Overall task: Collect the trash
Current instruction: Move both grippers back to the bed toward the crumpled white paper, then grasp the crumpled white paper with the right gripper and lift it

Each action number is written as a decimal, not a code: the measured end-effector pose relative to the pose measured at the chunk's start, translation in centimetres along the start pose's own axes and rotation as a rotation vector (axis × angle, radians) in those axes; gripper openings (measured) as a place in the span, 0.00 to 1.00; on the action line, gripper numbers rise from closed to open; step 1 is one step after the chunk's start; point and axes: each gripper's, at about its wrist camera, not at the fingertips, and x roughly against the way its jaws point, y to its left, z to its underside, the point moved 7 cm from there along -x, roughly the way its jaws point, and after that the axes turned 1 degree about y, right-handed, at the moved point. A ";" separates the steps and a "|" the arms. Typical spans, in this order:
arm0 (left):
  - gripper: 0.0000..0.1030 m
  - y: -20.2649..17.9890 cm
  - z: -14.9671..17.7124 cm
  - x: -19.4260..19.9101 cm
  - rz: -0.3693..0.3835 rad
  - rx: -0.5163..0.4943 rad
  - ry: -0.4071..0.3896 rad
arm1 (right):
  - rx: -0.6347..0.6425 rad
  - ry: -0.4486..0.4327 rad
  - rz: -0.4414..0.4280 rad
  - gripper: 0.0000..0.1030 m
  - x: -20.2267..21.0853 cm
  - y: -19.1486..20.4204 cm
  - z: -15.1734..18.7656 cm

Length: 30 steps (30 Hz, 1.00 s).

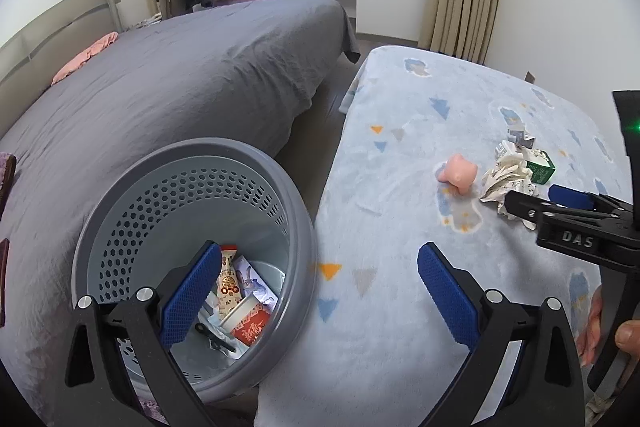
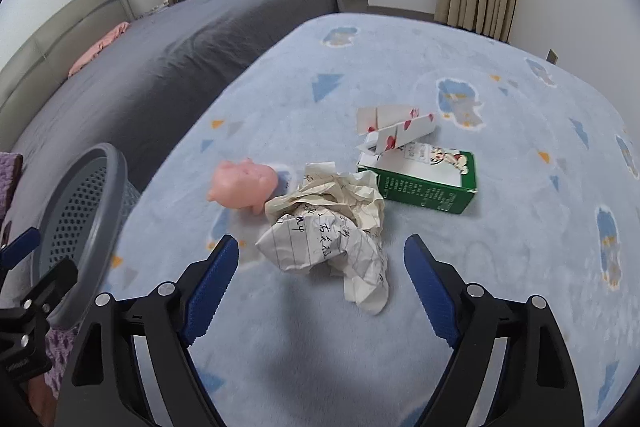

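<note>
A crumpled sheet of written paper lies on the light blue blanket. Beside it are a pink pig toy, a green carton and a torn white box with red marks. My right gripper is open, low over the blanket, and the near end of the paper sits between its fingertips with neither pad touching it. My left gripper is open and holds nothing. Its left finger hangs over the grey perforated bin, which holds wrappers and a red cup. The right gripper also shows by the paper.
The bin stands in the gap between the blue blanket's edge and a grey bed. A person's hand holds the right gripper's handle. Curtains and a window are far behind.
</note>
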 end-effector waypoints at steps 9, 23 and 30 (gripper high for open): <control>0.94 -0.8 0.7 -1.2 -0.002 -0.010 0.037 | -0.005 0.025 0.039 0.78 -2.7 -0.6 -0.3; 0.94 -3.9 -0.2 -2.0 0.017 -0.058 0.037 | -0.074 -0.021 -0.020 0.57 1.9 -1.9 1.5; 0.94 -6.1 -1.4 -2.8 0.031 -0.094 0.025 | -0.136 -0.052 0.004 0.57 5.0 -4.4 2.5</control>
